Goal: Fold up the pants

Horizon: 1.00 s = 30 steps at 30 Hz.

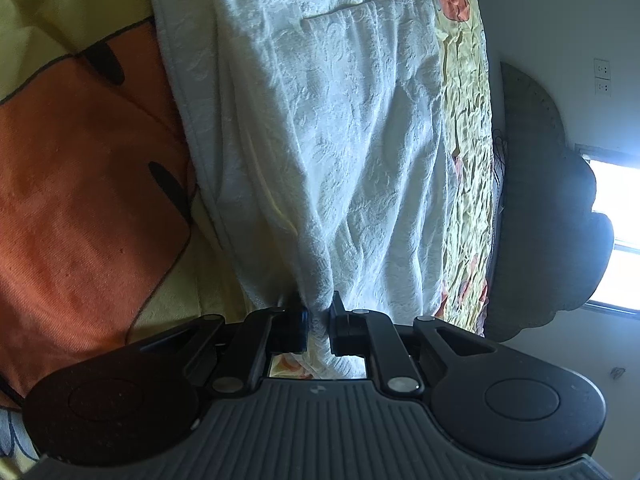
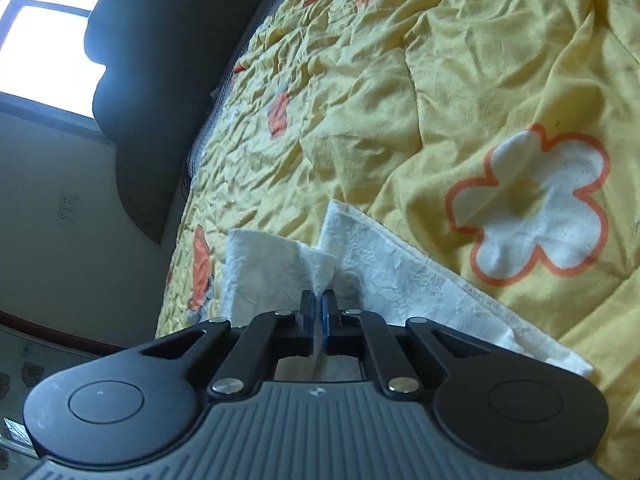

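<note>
White textured pants lie stretched over a yellow flowered bedspread, their back pocket toward the top of the left wrist view. My left gripper is shut on a bunched fold of that fabric, which runs down between the fingers. In the right wrist view the pants show as a white strip with a turned-up edge. My right gripper is shut on a thin pinch of that edge, which sticks up from between the blue pads.
The bedspread is wrinkled, with orange and white flowers. An orange patch lies left of the pants. A dark headboard and a bright window stand past the bed's edge, with wall sockets beside them.
</note>
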Each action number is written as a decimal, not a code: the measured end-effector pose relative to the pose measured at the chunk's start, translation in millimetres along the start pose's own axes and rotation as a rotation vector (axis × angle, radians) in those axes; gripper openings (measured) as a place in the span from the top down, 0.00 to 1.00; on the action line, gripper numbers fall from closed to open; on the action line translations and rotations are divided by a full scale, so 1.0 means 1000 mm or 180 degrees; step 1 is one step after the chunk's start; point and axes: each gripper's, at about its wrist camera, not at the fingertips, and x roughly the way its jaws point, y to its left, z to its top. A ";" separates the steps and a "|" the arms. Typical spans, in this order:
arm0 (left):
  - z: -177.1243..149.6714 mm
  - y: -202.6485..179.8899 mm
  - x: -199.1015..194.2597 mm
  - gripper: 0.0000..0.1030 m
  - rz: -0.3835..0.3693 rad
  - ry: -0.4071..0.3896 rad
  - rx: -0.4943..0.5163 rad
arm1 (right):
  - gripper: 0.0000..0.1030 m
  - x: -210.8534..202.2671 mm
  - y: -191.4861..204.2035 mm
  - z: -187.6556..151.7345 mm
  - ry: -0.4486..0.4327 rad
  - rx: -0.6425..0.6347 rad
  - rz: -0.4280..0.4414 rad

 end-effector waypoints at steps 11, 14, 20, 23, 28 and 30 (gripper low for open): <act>0.001 0.005 0.001 0.79 -0.0054 0.0014 -0.0010 | 0.97 -0.052 0.036 0.016 -0.0014 -0.0064 0.0668; 0.002 0.006 0.002 0.79 -0.0066 0.0023 -0.0007 | 0.96 -0.033 0.017 0.010 0.0171 -0.0029 0.0344; 0.002 0.007 0.002 0.79 -0.0080 0.0025 -0.0005 | 0.93 -0.029 -0.019 0.002 0.0186 0.0184 0.0084; 0.003 0.005 0.003 0.79 -0.0057 0.0028 0.0007 | 0.93 -0.020 -0.027 0.006 0.0282 0.0216 -0.0046; 0.002 0.005 0.003 0.79 -0.0068 0.0020 0.0002 | 0.93 -0.007 -0.032 0.014 0.0274 0.0241 -0.0115; 0.002 0.005 0.003 0.79 -0.0070 0.0019 -0.0001 | 0.93 -0.002 -0.030 0.013 0.0289 0.0201 -0.0098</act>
